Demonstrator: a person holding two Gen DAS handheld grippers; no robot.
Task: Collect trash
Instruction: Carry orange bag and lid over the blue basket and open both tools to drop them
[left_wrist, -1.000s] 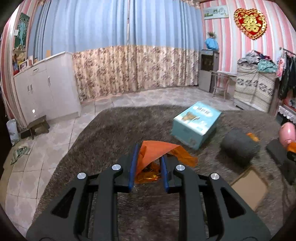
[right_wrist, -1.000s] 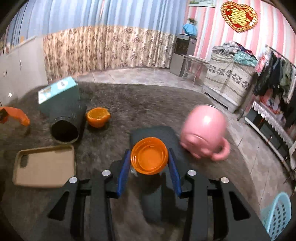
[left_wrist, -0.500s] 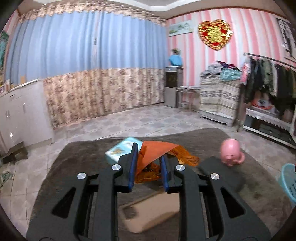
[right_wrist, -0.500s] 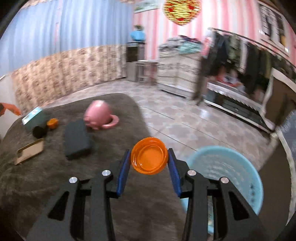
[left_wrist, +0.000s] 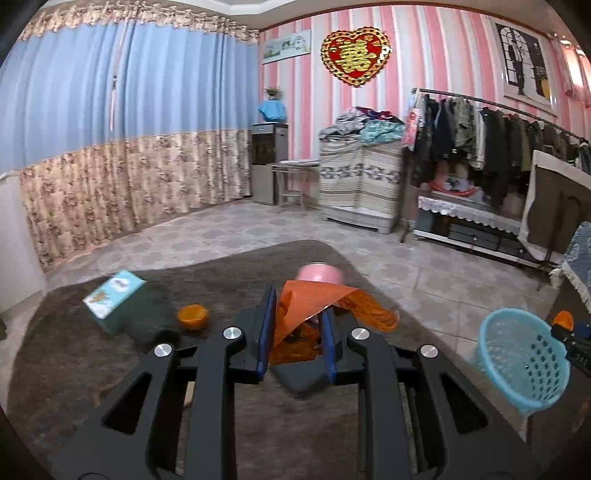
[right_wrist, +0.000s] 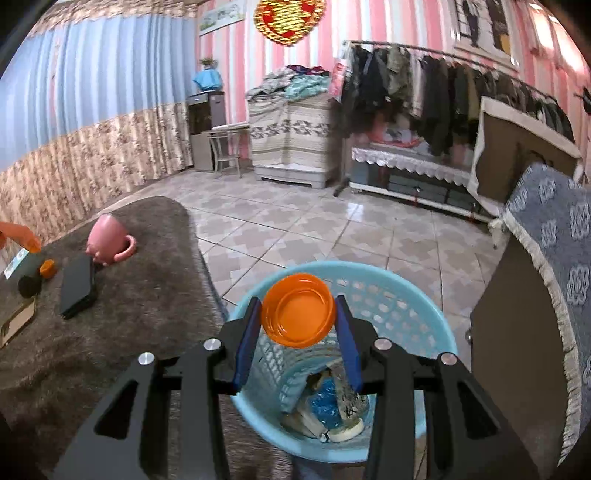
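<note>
My left gripper (left_wrist: 297, 325) is shut on a crumpled orange wrapper (left_wrist: 310, 306) and holds it above the brown rug (left_wrist: 74, 369). My right gripper (right_wrist: 297, 332) is shut on a small orange bowl (right_wrist: 297, 310) and holds it right over the light blue trash basket (right_wrist: 424, 317), which has several bits of trash (right_wrist: 328, 406) at its bottom. The basket also shows at the right of the left wrist view (left_wrist: 517, 365). Another orange bowl (left_wrist: 192, 316) lies on the rug.
On the rug are a teal box (left_wrist: 112, 299), a pink mug (right_wrist: 109, 238), a black flat case (right_wrist: 77, 286), a dark cylinder (right_wrist: 29, 286) and a piece of cardboard (right_wrist: 16, 321). A dark cabinet with a blue cloth (right_wrist: 546, 258) stands right of the basket.
Both grippers have swung right across the rug. My right gripper has carried the orange bowl from the rug to above the basket. My left gripper still holds the wrapper.
</note>
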